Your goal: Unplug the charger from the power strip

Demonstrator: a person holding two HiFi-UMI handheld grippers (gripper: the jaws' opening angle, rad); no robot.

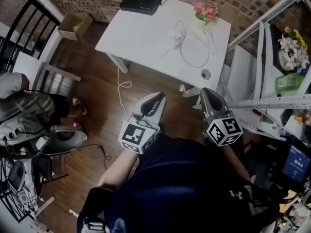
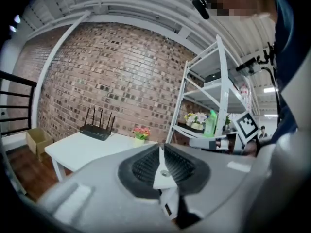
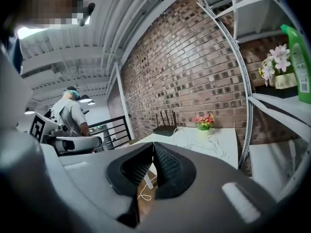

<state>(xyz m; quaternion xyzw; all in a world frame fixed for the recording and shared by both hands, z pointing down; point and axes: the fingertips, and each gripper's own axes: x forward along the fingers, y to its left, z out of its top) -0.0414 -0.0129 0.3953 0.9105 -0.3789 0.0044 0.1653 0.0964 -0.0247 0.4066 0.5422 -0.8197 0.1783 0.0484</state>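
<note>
A white table (image 1: 141,38) stands ahead of me against the brick wall. On it lies a white power strip (image 1: 166,46), hard to make out against the top. A white plug and looped cable (image 1: 193,58) lie beside the strip. My left gripper (image 1: 158,97) and right gripper (image 1: 206,91) hover over the wooden floor, well short of the table. Both are shut and hold nothing. In the left gripper view the jaws (image 2: 161,148) meet tip to tip. The right gripper's jaws (image 3: 152,147) also touch, with the table (image 3: 221,152) and cable (image 3: 212,143) beyond.
A black router (image 1: 140,3) and a pot of pink flowers (image 1: 205,11) sit at the table's far edge. A white metal shelf (image 1: 265,98) with a green bottle (image 1: 289,83) stands at the right. A cardboard box (image 1: 74,25), a floor cable (image 1: 120,93) and another person (image 1: 29,108) are at the left.
</note>
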